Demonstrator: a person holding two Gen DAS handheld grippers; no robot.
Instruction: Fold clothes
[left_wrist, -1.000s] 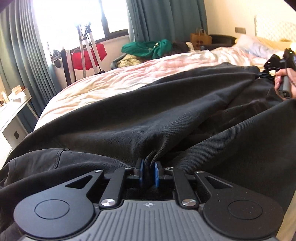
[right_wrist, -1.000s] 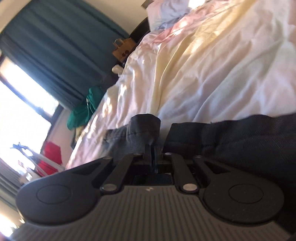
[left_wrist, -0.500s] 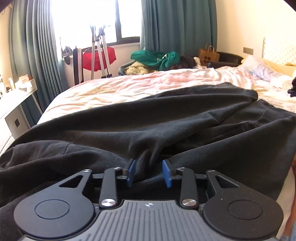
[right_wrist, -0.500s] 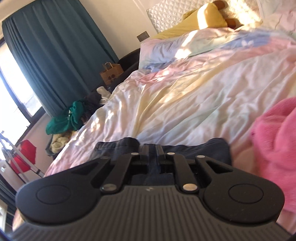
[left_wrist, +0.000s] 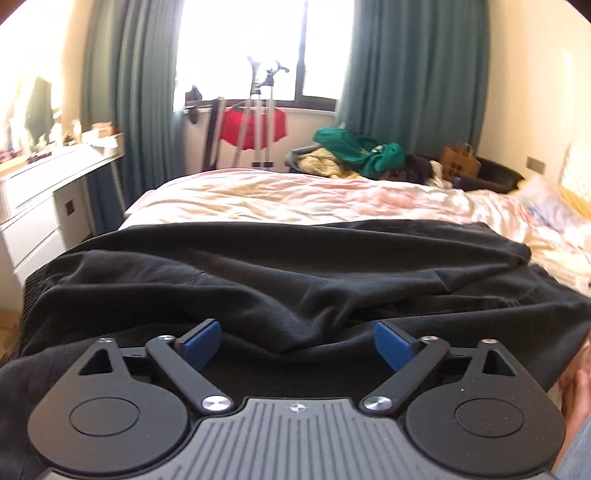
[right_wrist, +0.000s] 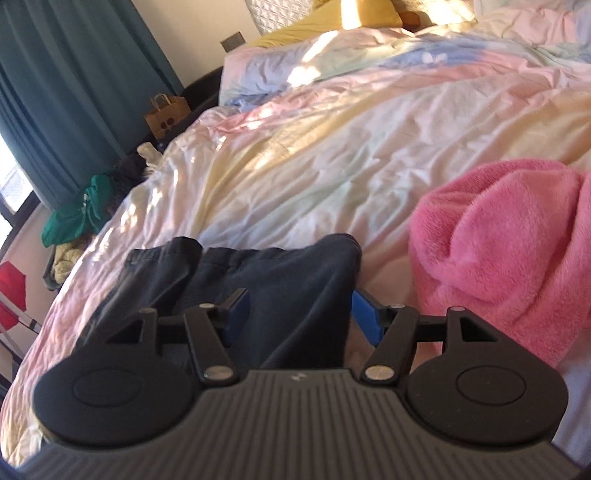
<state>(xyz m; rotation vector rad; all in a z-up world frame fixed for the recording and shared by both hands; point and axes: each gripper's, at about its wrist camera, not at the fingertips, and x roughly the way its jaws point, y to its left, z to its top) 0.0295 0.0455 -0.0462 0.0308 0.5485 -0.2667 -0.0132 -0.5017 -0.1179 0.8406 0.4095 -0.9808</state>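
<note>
- While both sets of jaws are opening, I read this as the letting-go at the end of a fold: my left gripper (left_wrist: 297, 341) stands wide with a ridge of the black trousers (left_wrist: 295, 280) lying between its blue pads, which do not press on it.
- My right gripper (right_wrist: 299, 314) is about halfway apart and widening; the trousers' dark end (right_wrist: 258, 273) lies between its pads, and nothing is clamped there.
- The trousers lie spread across the near side of the bed (left_wrist: 295, 195), rumpled in the middle.
- Next, I judge, I need fresh holds on an edge or end so the cloth can be doubled over; the creases want smoothing first.
- The bed is soft, covered by a crumpled pastel duvet (right_wrist: 332, 147); a pink fluffy garment (right_wrist: 509, 251) sits just beside my right gripper.
- Beyond: teal curtains (left_wrist: 413, 74), a bright window (left_wrist: 258, 44), a white desk (left_wrist: 44, 177) on the left, and heaped clothes (left_wrist: 354, 151) past the bed.
</note>
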